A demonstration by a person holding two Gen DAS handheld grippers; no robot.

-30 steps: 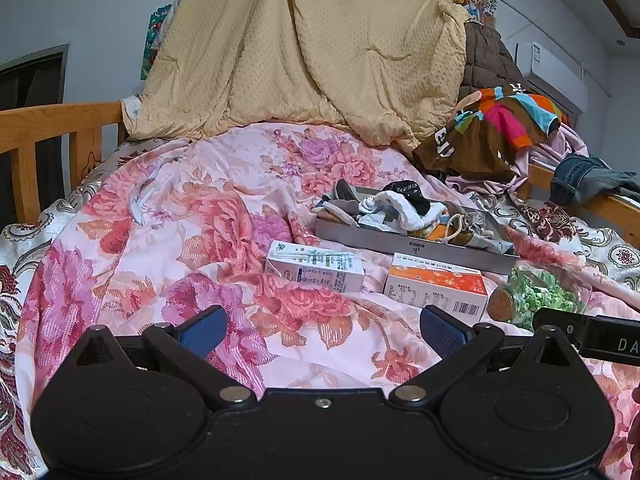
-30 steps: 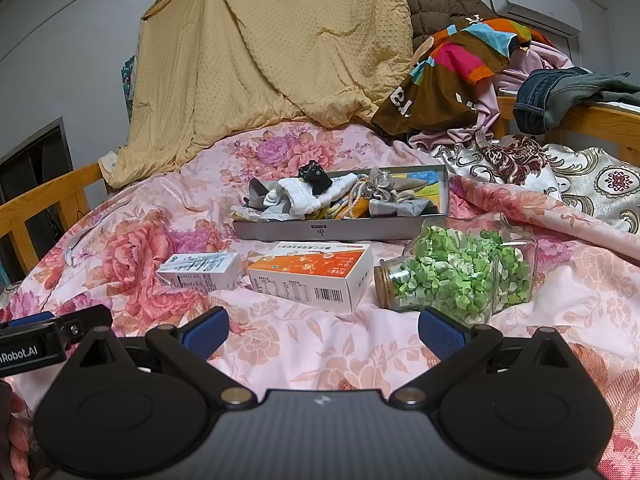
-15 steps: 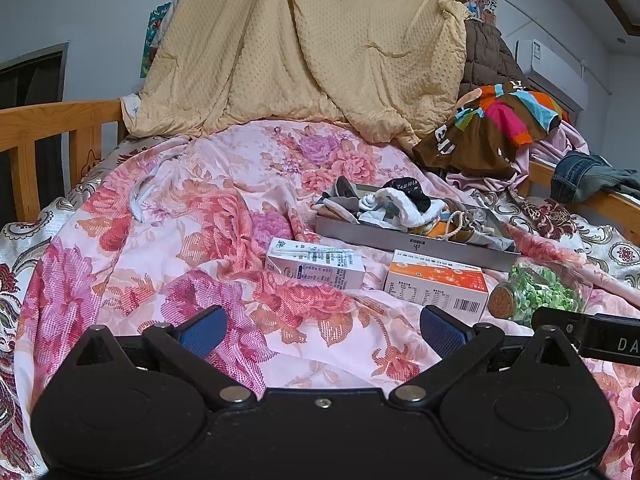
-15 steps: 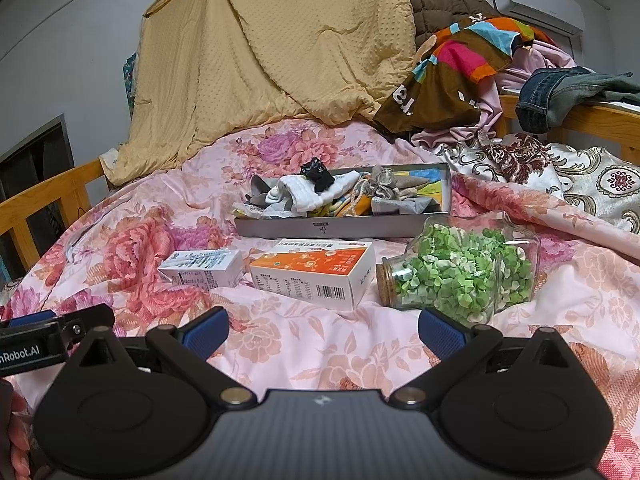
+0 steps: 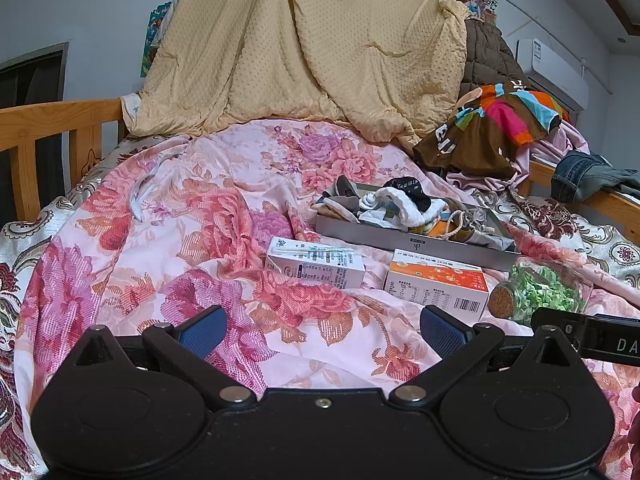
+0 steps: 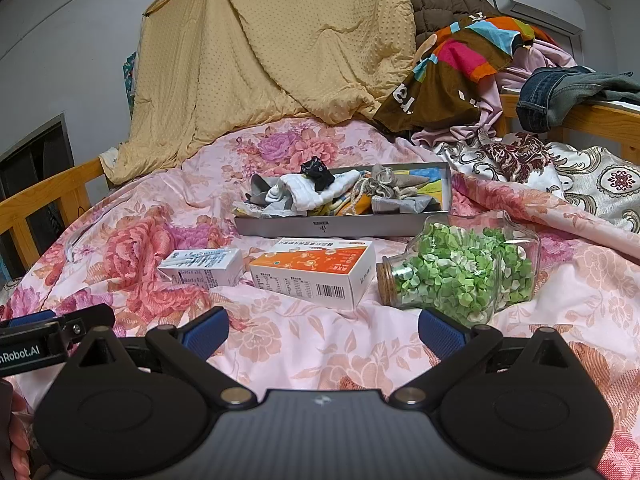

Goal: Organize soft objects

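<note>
Left wrist view, surface: a bed covered by a pink floral quilt [image 5: 192, 216], rumpled, with a wooden bed rail [image 5: 48, 120] at the left edge.
Left wrist view, room: a tan dotted blanket [image 5: 304, 48] hangs against the grey wall behind the bed; a wall air conditioner [image 5: 552, 68] sits upper right above a heap of clothes [image 5: 492, 128].
Left wrist view, left gripper [image 5: 322, 326]: fingers spread wide with nothing between them, low over the quilt.
Left wrist view, task item: a shallow grey tray [image 5: 404, 238] piled with socks [image 5: 400, 204] lies mid-bed, right of centre; its long axis slants from near left to far right.
Left wrist view, near objects: a white carton [image 5: 316, 264] and an orange-topped box [image 5: 438, 284] lie in front of the tray; a corked jar of green paper stars [image 5: 540, 292] is partly hidden behind the other gripper's black body at the right edge.

Right wrist view, right gripper [image 6: 322, 326]: fingers also spread wide and empty, just above the quilt.
Right wrist view, task item: the tray sits ahead at centre, its long side running almost straight across, with the interior and far wall visible.
Right wrist view, only here: the jar shows whole, lying on its side with the cork pointing left; fingertips [image 6: 18, 436] show at the lower left edge.
Right wrist view, room: jeans [image 6: 560, 92] are draped over the right-hand rail.
</note>
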